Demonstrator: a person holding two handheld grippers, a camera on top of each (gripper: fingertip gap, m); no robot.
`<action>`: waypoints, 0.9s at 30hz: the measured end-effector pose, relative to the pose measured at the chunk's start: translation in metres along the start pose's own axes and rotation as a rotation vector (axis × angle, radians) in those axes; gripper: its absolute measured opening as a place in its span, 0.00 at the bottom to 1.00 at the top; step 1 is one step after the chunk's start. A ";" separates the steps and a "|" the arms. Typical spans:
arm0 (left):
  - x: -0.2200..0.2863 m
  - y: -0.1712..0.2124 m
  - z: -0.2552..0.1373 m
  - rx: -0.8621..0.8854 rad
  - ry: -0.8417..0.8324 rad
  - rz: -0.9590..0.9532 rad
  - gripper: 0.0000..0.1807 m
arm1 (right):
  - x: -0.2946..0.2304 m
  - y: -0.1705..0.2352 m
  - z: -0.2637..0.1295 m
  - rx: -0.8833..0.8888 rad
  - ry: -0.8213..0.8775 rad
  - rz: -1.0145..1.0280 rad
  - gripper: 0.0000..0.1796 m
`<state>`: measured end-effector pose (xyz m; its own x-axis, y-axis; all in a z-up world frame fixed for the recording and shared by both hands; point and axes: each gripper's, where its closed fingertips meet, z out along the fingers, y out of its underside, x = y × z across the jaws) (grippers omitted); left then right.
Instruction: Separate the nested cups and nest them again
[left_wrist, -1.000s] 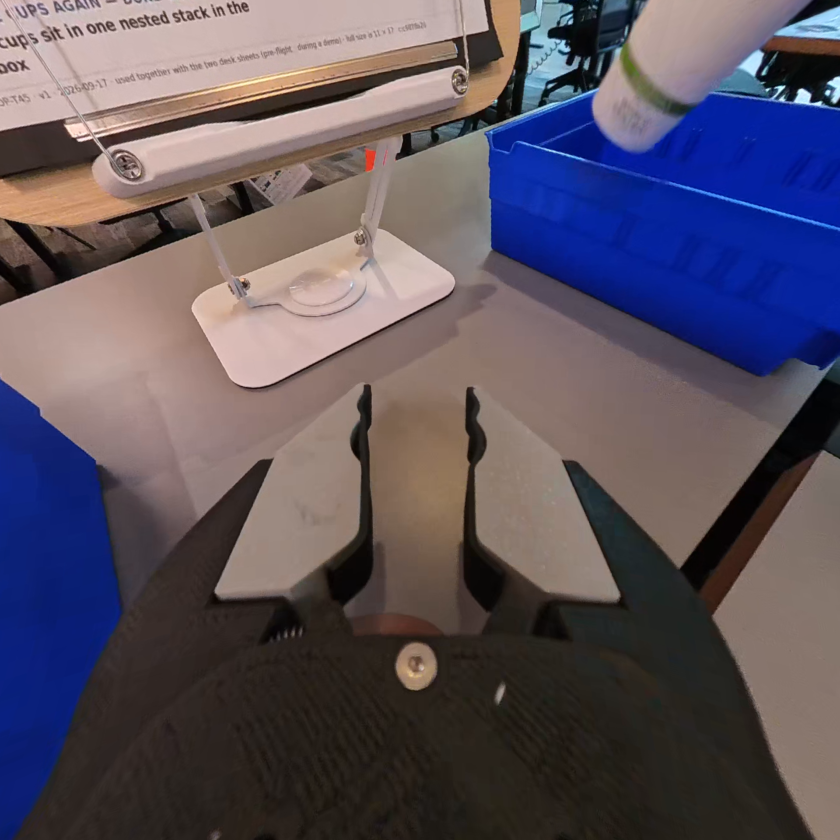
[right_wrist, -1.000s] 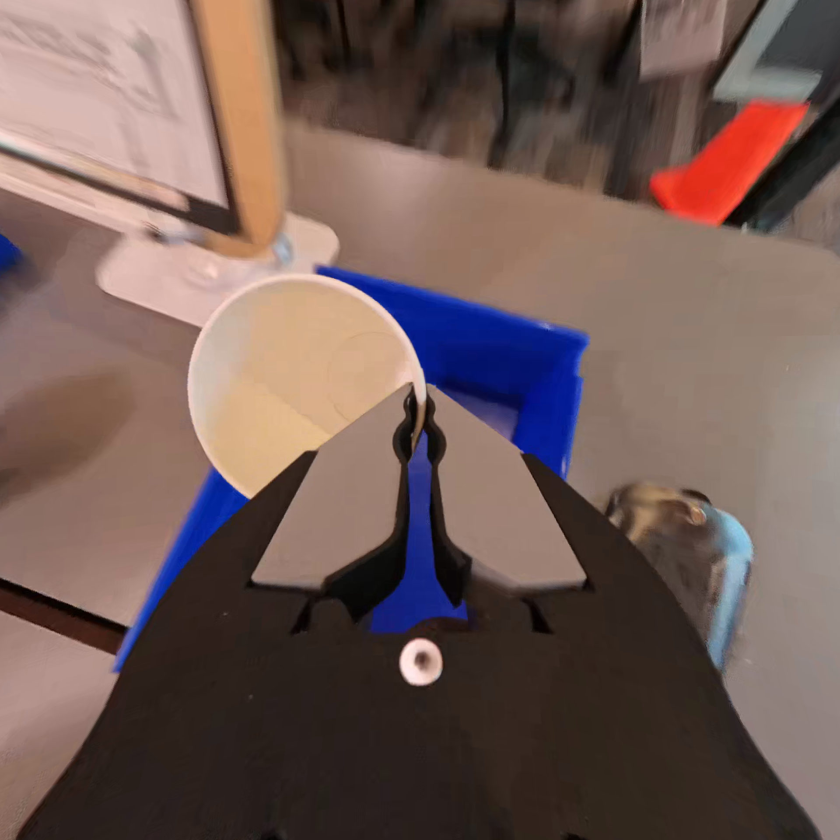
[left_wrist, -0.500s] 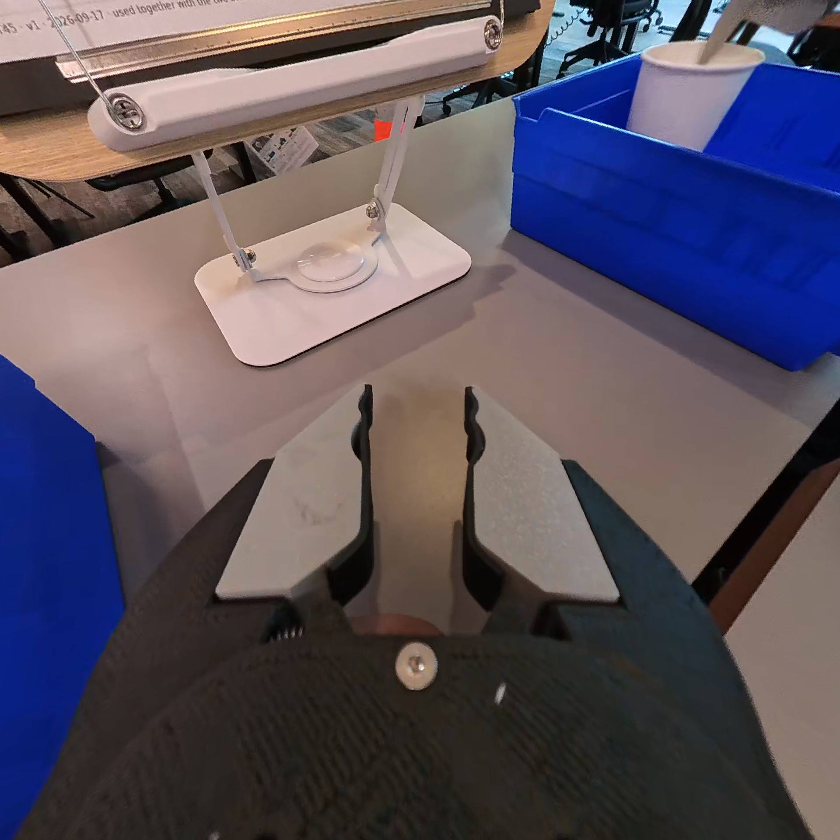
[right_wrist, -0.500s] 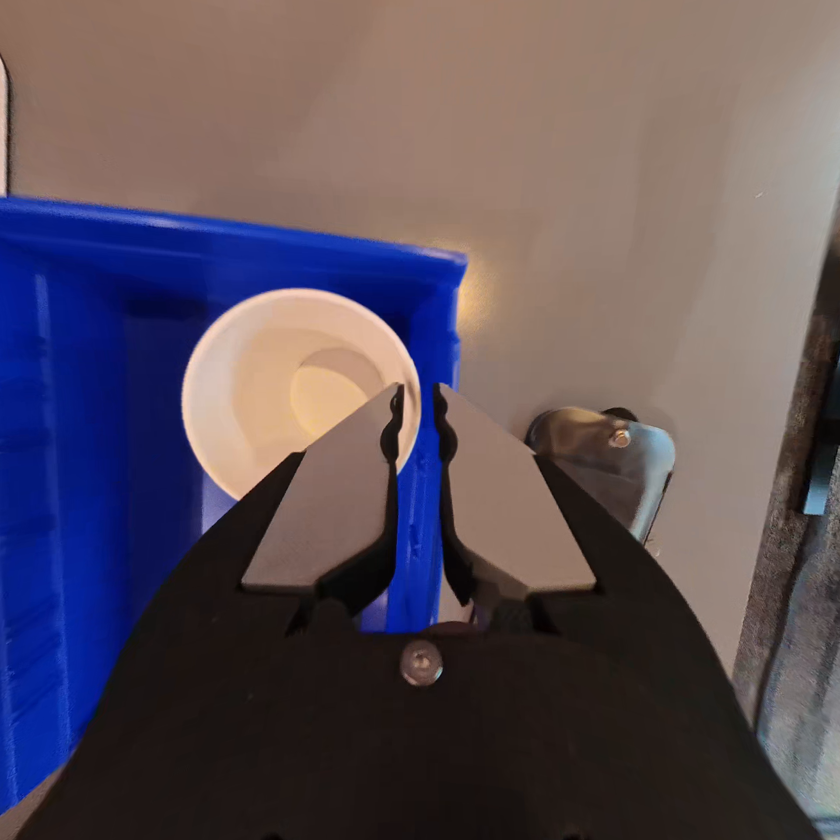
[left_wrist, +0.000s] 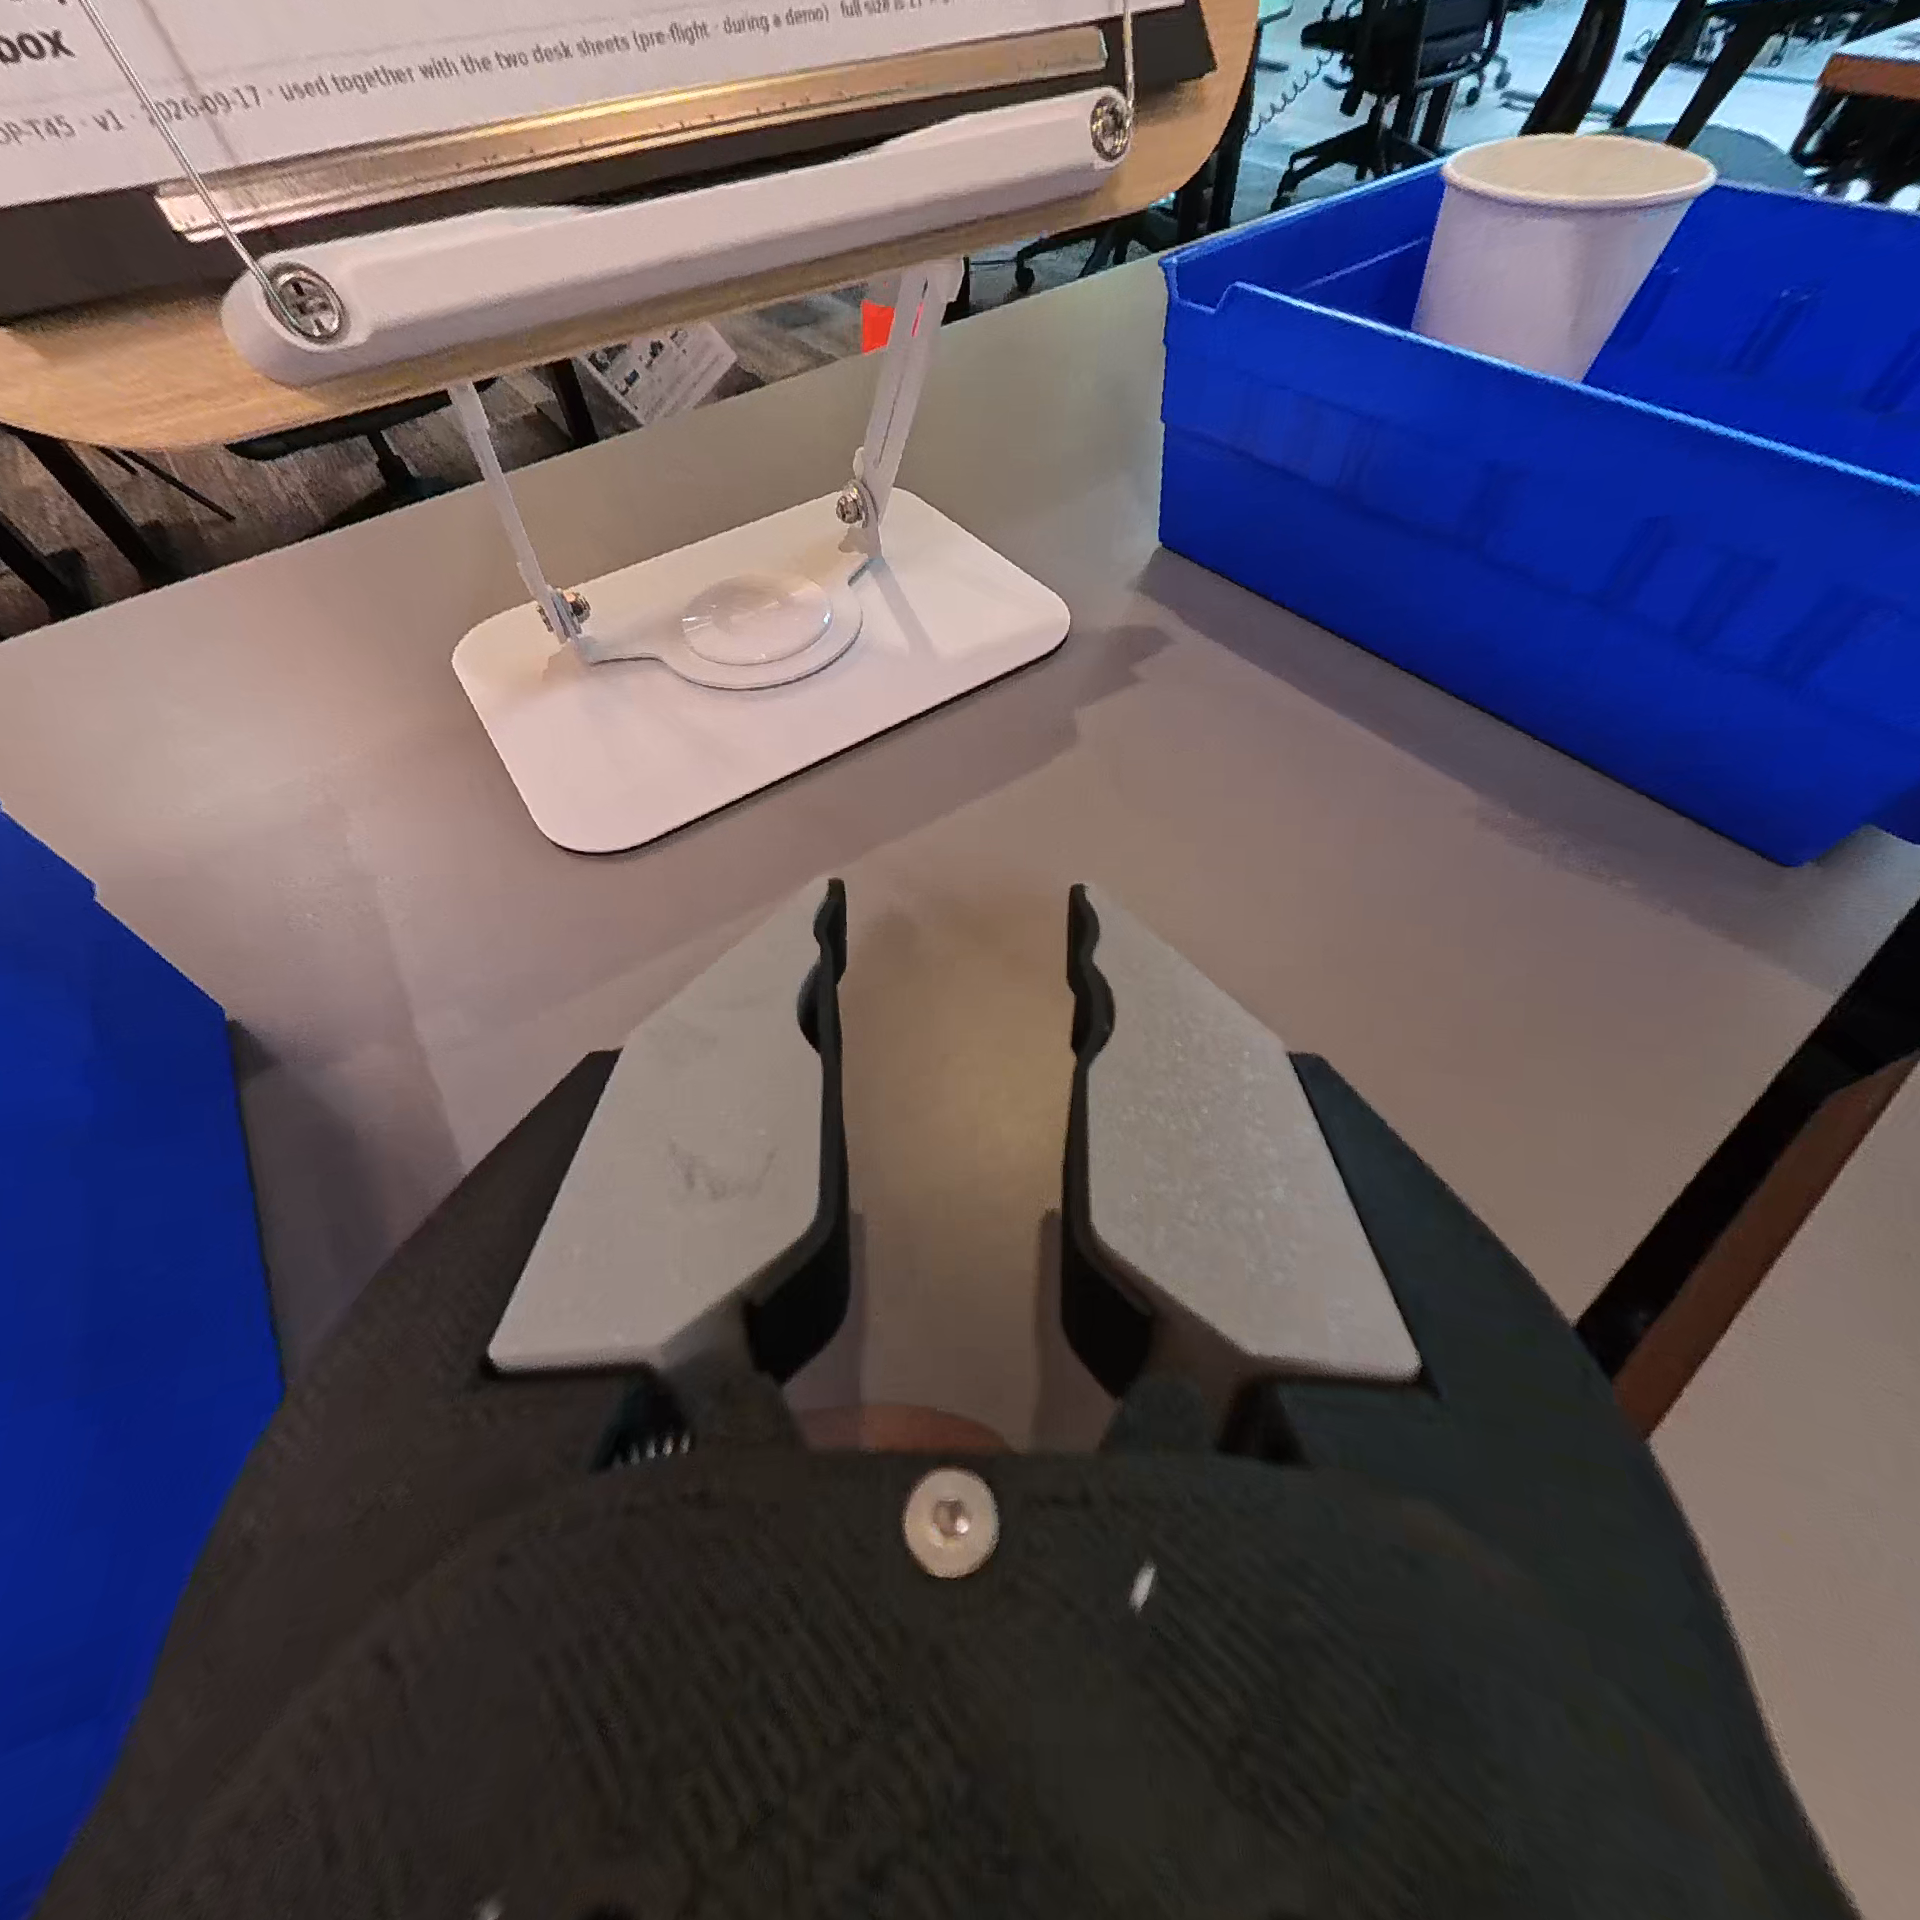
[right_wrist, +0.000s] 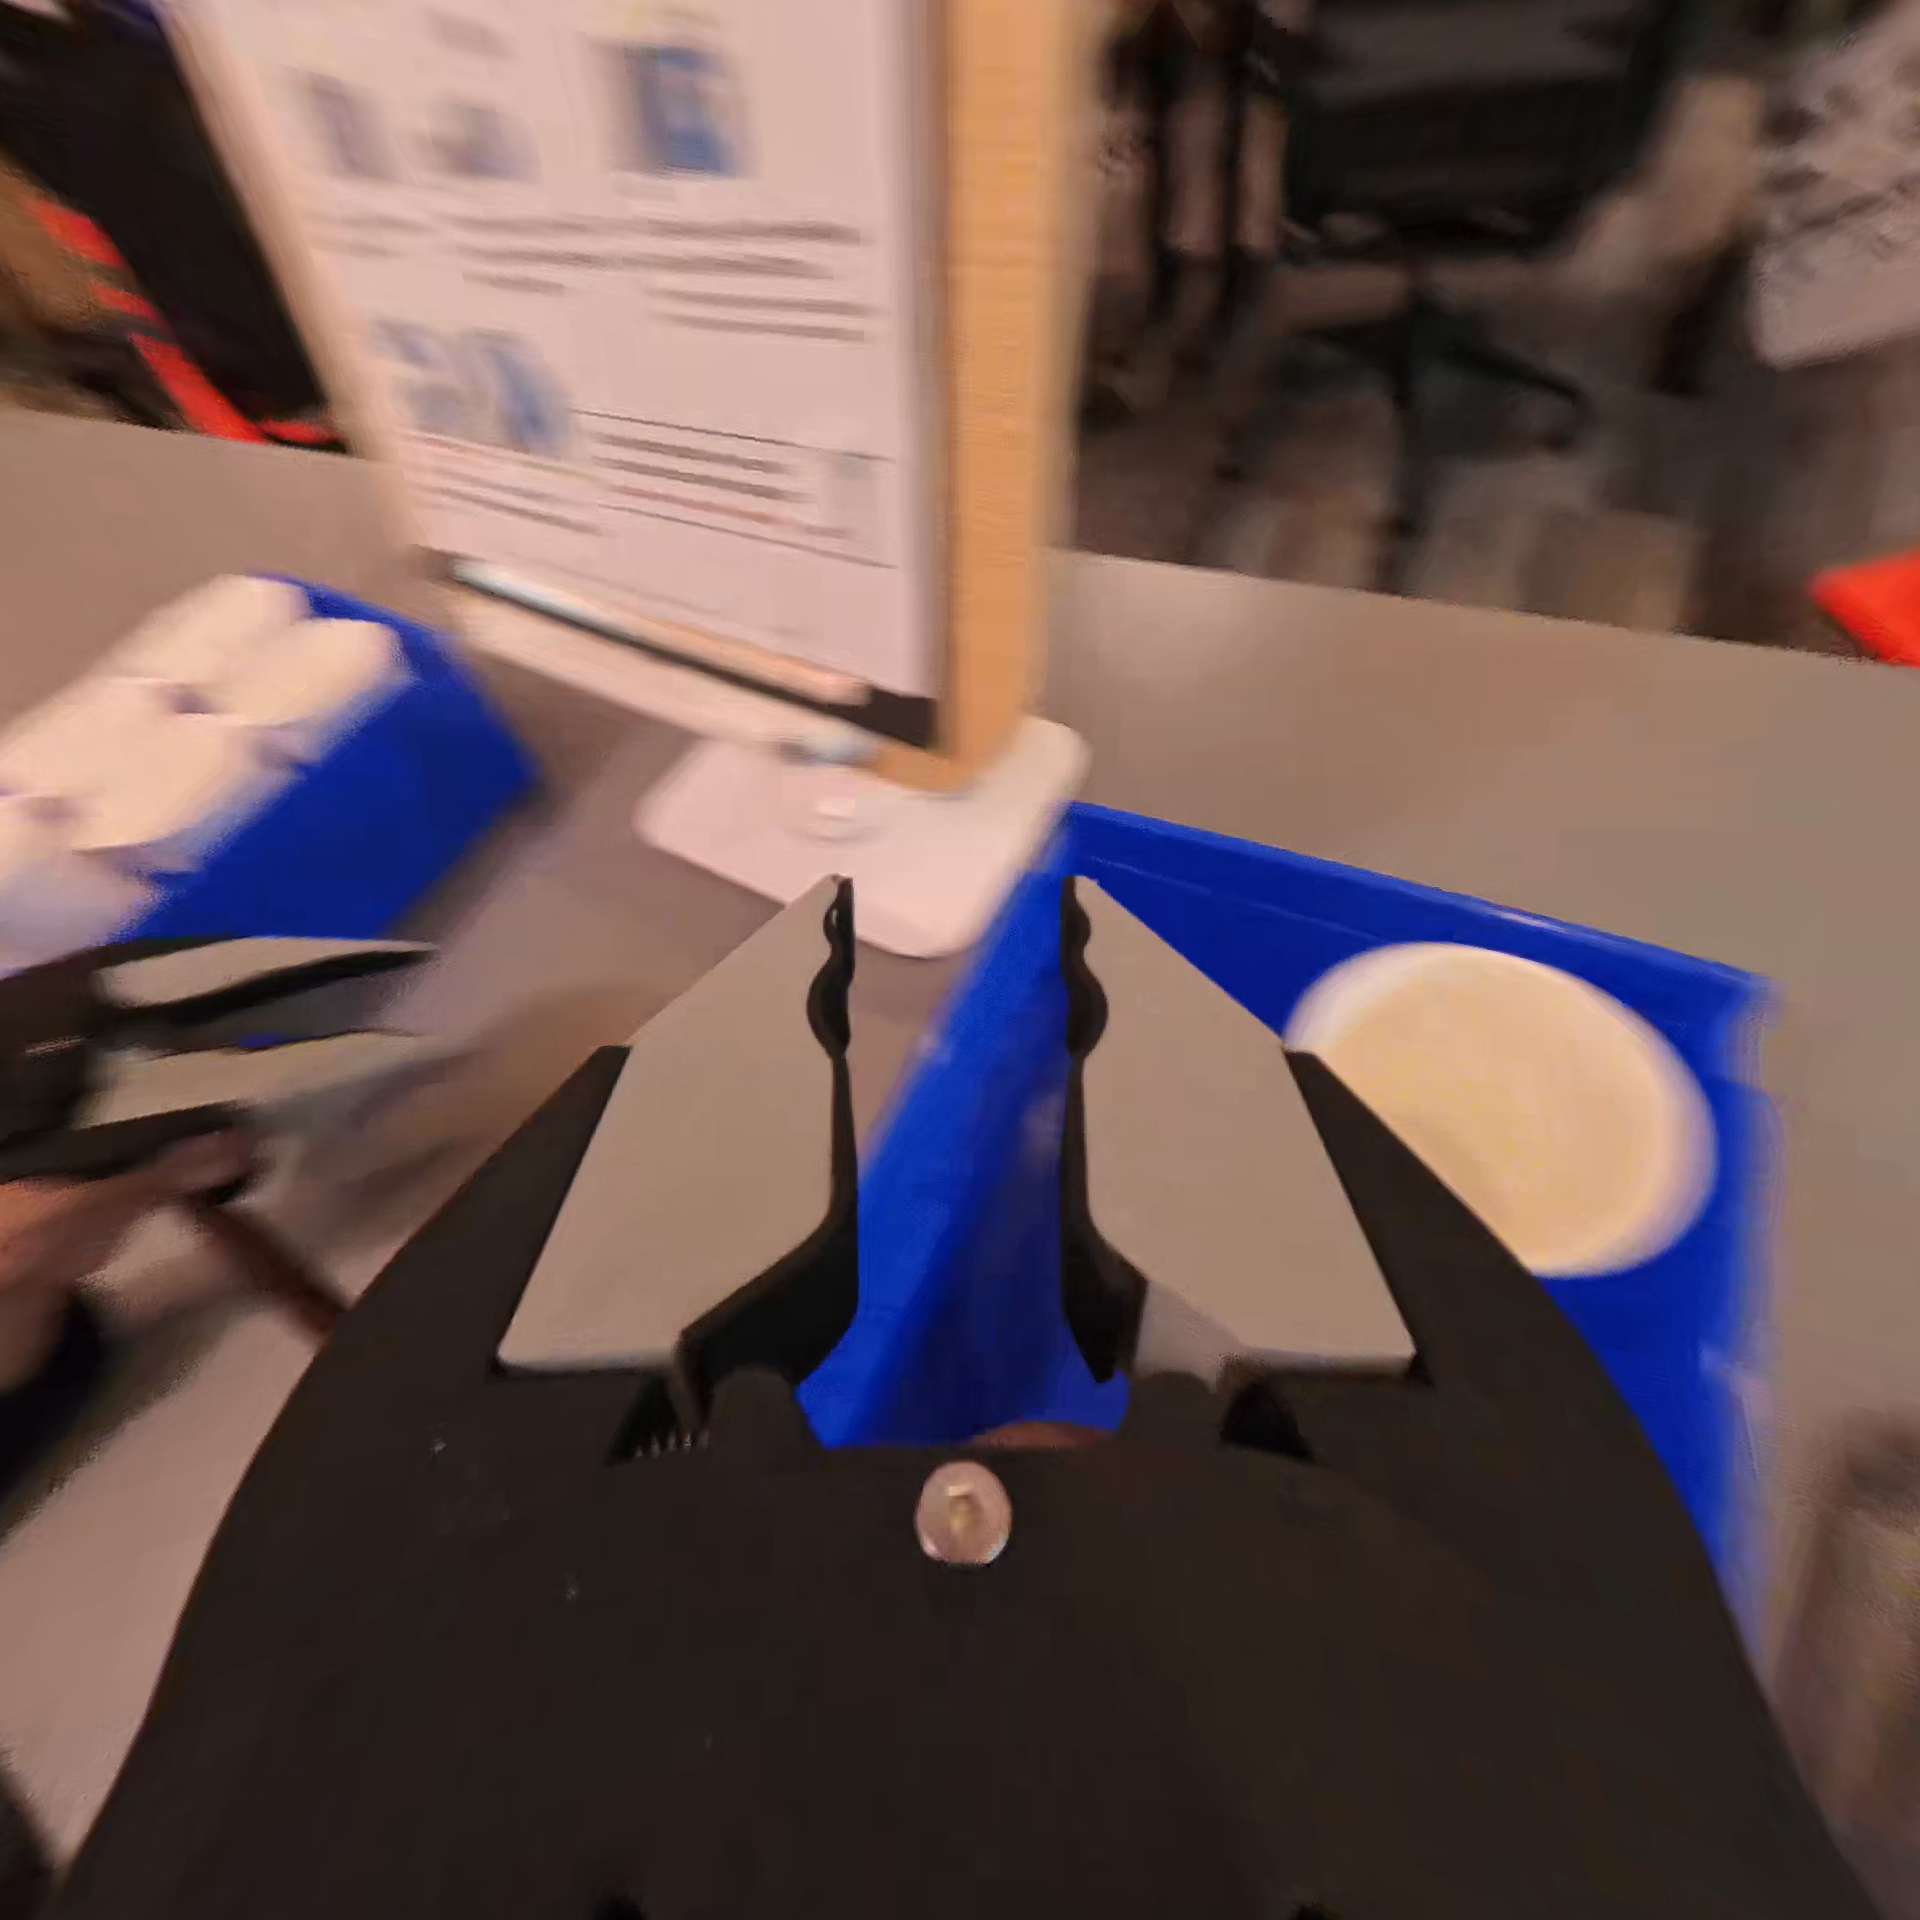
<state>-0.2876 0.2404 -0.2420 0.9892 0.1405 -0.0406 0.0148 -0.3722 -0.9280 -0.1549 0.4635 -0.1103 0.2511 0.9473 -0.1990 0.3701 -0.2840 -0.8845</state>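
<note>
- Left tongs (left_wrist: 954, 904): jaws parted by a moderate gap, nothing between them, poised over bare grey surface (left_wrist: 1299, 883).
- Right tongs (right_wrist: 954, 899): jaws likewise parted and holding nothing; they sit above the near-left wall of a blue bin (right_wrist: 1351, 925). This view is motion-blurred.
- White paper cup (left_wrist: 1548, 249) stands upright in the far corner of the blue bin (left_wrist: 1507, 540), at the left view's upper right; in the right view its open mouth (right_wrist: 1496, 1101) shows just right of the tongs, not touching them. Cannot tell if it is one cup or a nested stack.
- Second blue bin (right_wrist: 343, 831) at the right view's left holds several white cups (right_wrist: 208, 686), blurred; its edge (left_wrist: 114, 1195) shows at the left view's left side.
- Document stand (left_wrist: 758, 675) with white base sits between the two bins, carrying a printed sheet.
- Left tongs also appear, blurred, at the right view's left edge (right_wrist: 239, 997).
- Surface edge runs off at the left view's right; a strip of bare surface lies between stand, bins and tongs.
- Office chairs and dark floor lie beyond.
</note>
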 end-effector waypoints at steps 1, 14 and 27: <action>0.000 -0.001 0.000 0.005 -0.001 -0.001 0.23 | -0.037 0.002 -0.002 0.044 -0.089 -0.012 0.21; -0.009 -0.004 -0.003 0.052 0.003 -0.110 0.25 | -0.190 0.121 0.127 0.077 -0.326 -0.044 0.23; -0.005 -0.046 -0.053 0.234 -0.017 -0.232 0.28 | -0.160 0.131 0.135 0.079 -0.094 -0.315 0.21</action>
<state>-0.2855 0.2086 -0.1793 0.9609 0.2128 0.1772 0.2033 -0.1080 -0.9731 -0.2667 0.2949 -0.2514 0.0505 0.9972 0.0549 0.3450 0.0342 -0.9380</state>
